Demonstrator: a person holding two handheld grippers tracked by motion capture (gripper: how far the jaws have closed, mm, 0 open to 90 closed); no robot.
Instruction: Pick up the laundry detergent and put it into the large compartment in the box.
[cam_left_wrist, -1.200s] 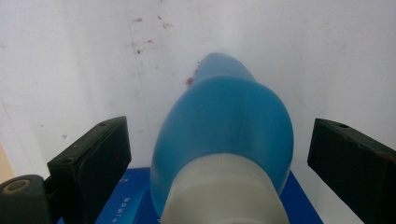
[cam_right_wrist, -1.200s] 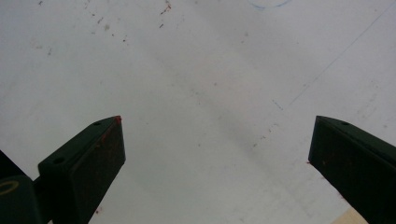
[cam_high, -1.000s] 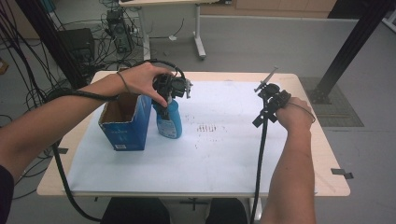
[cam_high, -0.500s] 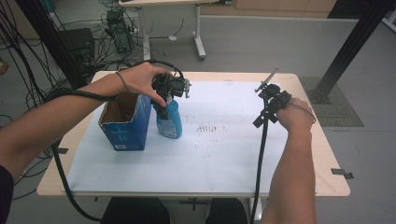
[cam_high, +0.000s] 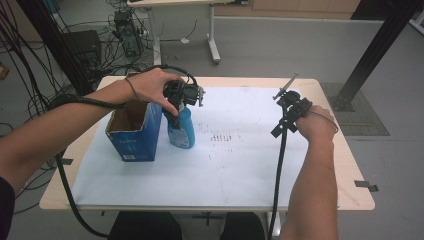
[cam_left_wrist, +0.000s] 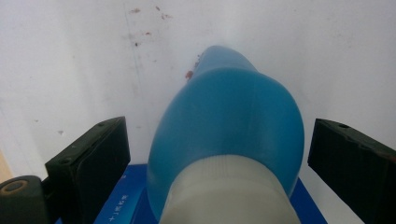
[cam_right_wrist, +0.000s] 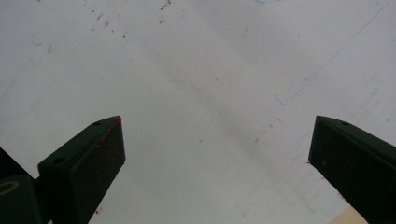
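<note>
A blue bottle (cam_high: 181, 131) with a pale neck stands upright on the white sheet, right beside an open blue cardboard box (cam_high: 134, 136). My left gripper (cam_high: 175, 110) hangs over the bottle's top, held by a hand. In the left gripper view the bottle (cam_left_wrist: 225, 109) sits between the two black jaws with a gap on each side, so the left gripper (cam_left_wrist: 219, 128) is open. My right gripper (cam_high: 290, 107) hovers over the right part of the sheet. It is open (cam_right_wrist: 217, 123) with bare white sheet between its jaws.
A white sheet (cam_high: 240, 165) covers most of the wooden table (cam_high: 350, 195), with faint dark specks near its middle. Black cables trail off both grippers over the table's front and left edges. Desks, cables and a black post stand on the floor beyond.
</note>
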